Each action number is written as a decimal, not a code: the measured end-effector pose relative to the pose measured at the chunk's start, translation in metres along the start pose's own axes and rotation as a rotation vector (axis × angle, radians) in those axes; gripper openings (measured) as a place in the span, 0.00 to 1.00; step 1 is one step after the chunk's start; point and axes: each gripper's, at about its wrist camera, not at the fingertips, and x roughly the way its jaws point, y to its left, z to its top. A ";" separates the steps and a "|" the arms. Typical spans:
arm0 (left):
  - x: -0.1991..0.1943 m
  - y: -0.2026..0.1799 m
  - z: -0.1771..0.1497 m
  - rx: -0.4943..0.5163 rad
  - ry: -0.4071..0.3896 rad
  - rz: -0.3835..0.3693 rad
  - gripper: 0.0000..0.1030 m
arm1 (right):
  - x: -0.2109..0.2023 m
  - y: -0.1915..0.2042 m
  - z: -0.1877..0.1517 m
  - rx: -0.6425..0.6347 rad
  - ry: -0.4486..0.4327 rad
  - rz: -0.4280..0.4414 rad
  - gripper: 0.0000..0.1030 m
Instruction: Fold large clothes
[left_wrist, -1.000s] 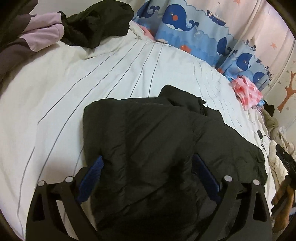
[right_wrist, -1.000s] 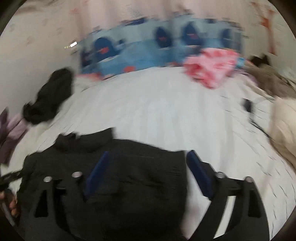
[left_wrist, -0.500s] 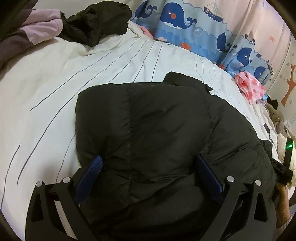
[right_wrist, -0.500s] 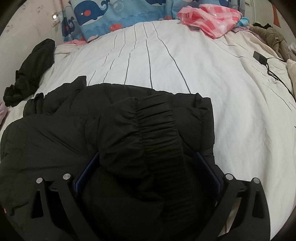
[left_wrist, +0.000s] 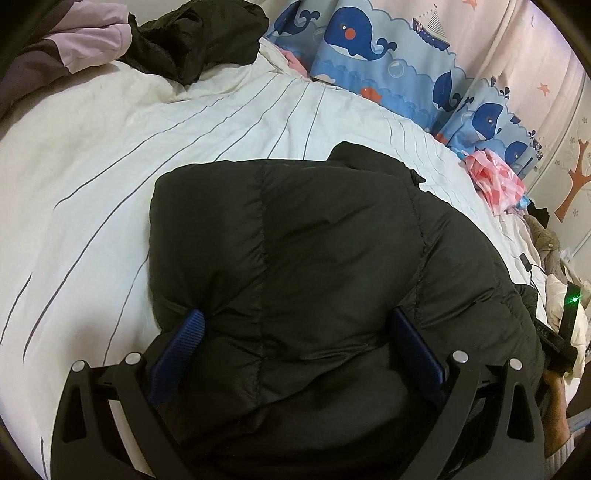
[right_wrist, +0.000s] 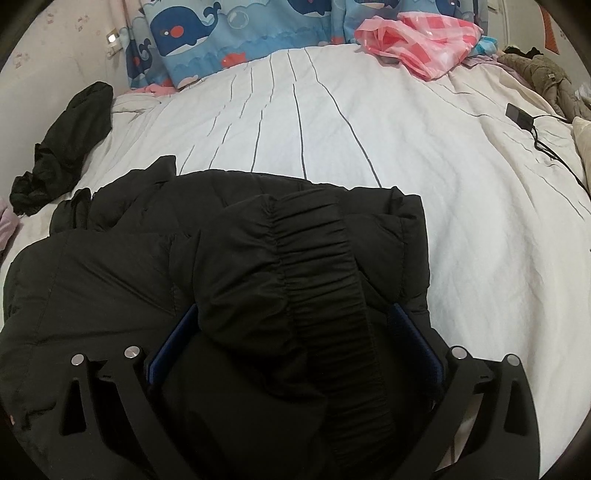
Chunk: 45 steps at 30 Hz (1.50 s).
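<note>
A black puffer jacket (left_wrist: 317, 266) lies on the bed, on a white cover with thin dark stripes (left_wrist: 110, 155), at the near edge and bunched into a thick folded mass. The left gripper (left_wrist: 299, 343) stands with its jaws wide, one blue pad (left_wrist: 181, 347) at each side of a quilted bulge of the jacket; the fabric fills the gap, but whether the pads press on it or only flank it cannot be told. The right gripper (right_wrist: 295, 339) is likewise spread wide over the jacket's right part, where a gathered elastic cuff (right_wrist: 325, 295) runs up between the jaws; its jaws have just been opening, with the sleeve fabric lying between them, and the blue pads (right_wrist: 173, 339) sit at either side of it without a clear pinch. In the left wrist view the other hand-held tool, with a green light (left_wrist: 572, 299), shows at the right edge of the jacket. At the far edge of the bed stands blue bedding printed with whales (right_wrist: 236, 33), and a pink checked cloth (right_wrist: 421, 40) lies just beside it toward the far right corner. A second dark garment (right_wrist: 66, 144) is crumpled near the far left corner, well apart from the jacket. A black charger with its cord (right_wrist: 524, 118) rests near the right edge.
</note>
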 end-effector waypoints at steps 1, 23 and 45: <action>0.000 0.000 0.000 -0.002 0.000 -0.001 0.93 | -0.001 0.000 0.000 0.000 -0.001 0.000 0.93; -0.112 0.089 -0.033 -0.212 -0.045 -0.216 0.93 | -0.096 -0.046 -0.029 0.162 -0.001 0.191 0.93; -0.233 0.167 -0.137 -0.123 0.230 -0.498 0.93 | -0.241 -0.112 -0.219 0.262 0.275 0.621 0.93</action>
